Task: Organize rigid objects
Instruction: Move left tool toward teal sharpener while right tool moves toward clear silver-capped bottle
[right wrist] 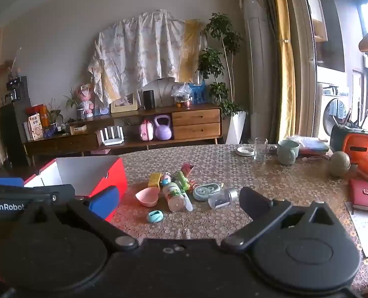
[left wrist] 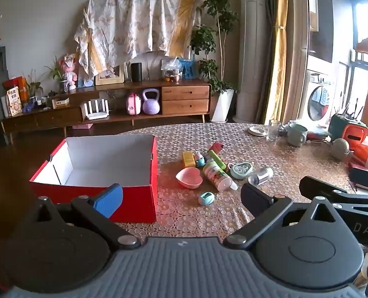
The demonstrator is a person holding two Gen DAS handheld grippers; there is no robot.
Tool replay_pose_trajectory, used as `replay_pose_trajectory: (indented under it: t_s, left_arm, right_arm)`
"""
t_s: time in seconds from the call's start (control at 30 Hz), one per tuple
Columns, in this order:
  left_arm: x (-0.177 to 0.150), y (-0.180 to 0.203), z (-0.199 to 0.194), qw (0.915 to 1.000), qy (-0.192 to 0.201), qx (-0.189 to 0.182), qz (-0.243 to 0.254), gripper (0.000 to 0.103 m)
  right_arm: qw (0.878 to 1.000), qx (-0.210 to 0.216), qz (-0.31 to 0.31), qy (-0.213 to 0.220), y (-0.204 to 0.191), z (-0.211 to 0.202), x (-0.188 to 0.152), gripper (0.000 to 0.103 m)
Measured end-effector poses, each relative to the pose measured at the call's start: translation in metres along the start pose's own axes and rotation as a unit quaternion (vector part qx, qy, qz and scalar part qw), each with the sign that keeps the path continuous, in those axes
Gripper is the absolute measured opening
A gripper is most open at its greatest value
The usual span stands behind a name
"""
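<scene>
We cannot see the near left corner of the open red cardboard box (right wrist: 114, 173); the left claw (right wrist: 30, 193) covers it at the frame's left.

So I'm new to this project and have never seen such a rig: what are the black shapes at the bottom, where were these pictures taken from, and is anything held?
No robot here: a person holds a two-finger gripper in each hand, each with a fisheye camera looking along its fingers. The black shapes are those fingers. One picture is from the left gripper, the other from the right gripper. Both are open and hold nothing. On the patterned table stand an empty red box and a cluster of small things: a pink heart-shaped bowl, a lying bottle and a small clear jar.
</scene>
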State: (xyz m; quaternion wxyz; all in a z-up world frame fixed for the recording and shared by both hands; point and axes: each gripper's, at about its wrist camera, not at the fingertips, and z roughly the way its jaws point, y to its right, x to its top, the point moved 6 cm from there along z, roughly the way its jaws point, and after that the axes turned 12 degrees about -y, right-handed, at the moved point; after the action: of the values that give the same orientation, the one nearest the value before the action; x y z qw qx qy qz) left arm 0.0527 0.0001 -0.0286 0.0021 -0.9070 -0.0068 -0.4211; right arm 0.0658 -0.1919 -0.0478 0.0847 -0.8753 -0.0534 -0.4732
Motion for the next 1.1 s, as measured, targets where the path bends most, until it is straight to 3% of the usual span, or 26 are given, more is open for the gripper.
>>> replay_pose_trajectory:
  t_s: [0.07,0.3,1.1]
  left_arm:
    - [0.0,0.001,0.001,1.0,-0.003,0.001,0.005,0.102]
    - [0.001,-0.006,-0.003,0.9999,-0.006,-0.01,0.001,0.102]
    - [-0.001,-0.001,0.012,0.9998,-0.018,-0.007,-0.003,0.102]
  right_arm:
    - [1.0,-0.015,0.003,0.001,0.002,0.0,0.001,0.103]
    - [1.0,0.002,0.023,-0.012,0.006,0.003,-0.001,0.103]
    - [1.0,-0.001,-0.003,-0.002,0.007,0.007,0.005,0.103]
